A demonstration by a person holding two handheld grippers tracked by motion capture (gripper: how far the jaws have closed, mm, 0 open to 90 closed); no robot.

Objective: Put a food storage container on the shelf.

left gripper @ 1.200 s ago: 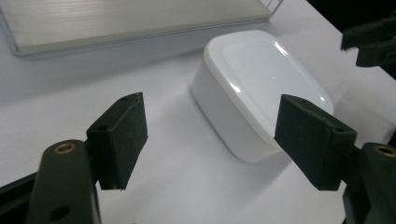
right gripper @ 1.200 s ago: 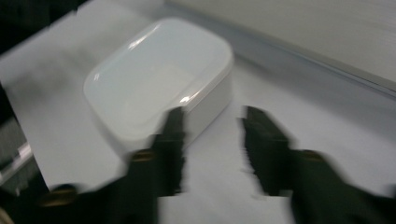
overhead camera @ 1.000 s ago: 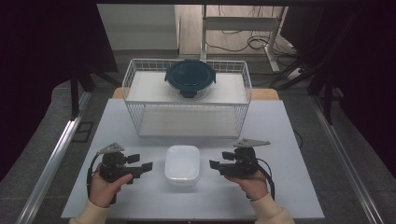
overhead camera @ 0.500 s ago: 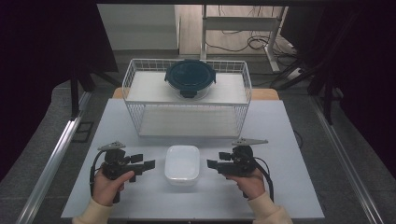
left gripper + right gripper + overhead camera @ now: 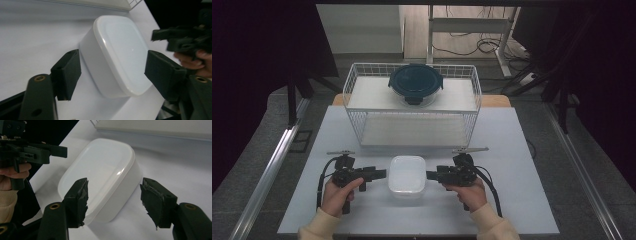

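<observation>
both tongs have drawn in toward the white lidded box at the worktop's near edge, jaws just closing. left tongs and right tongs straddle it, gaping, gripping nothing. uneven closing could shove the box sideways or slip off its smooth walls.

No writing, label, brand, number or sign can be read anywhere in these views.
</observation>
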